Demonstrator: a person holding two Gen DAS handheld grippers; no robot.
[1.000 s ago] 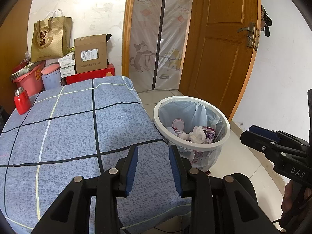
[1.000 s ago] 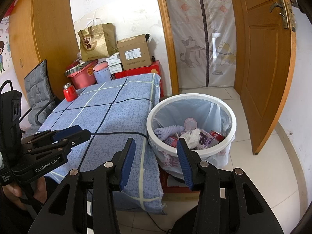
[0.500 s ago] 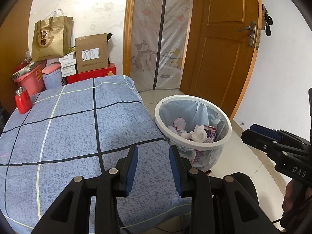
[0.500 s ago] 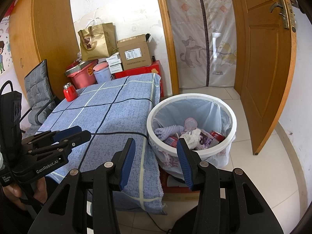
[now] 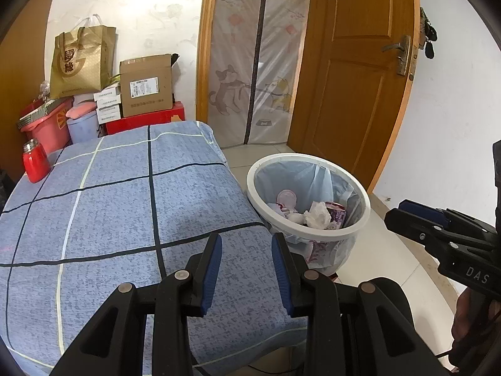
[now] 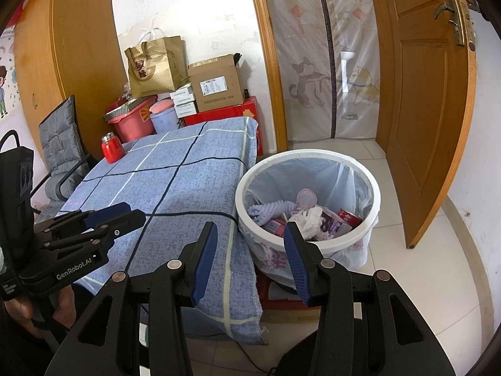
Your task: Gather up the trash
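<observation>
We see the trash (image 6: 305,219) lying in the white bin (image 6: 313,244) on the floor, just beside the edge of the table (image 5: 109,206): a crumpled white tissue (image 5: 317,216), a pink round lid (image 6: 306,199), a purple wrapper (image 6: 333,225), a red can (image 6: 349,217) and a pale ridged cloth (image 6: 271,208). A clear bag lines the bin.

Our left gripper (image 5: 246,271) hovers over the near end of the blue checked cloth that covers the table, its jaws partly open with nothing between them. Our right gripper (image 6: 250,261) hangs over the gap between table corner and bin, jaws likewise apart and empty.

On the far left of the table stands a red jar (image 5: 35,164). Behind the table we see a cardboard box (image 5: 146,86), a gold paper bag (image 5: 81,62) and a pink tub (image 5: 43,125) stacked against the wall. A wooden door (image 5: 353,72) stands open beyond the bin.
</observation>
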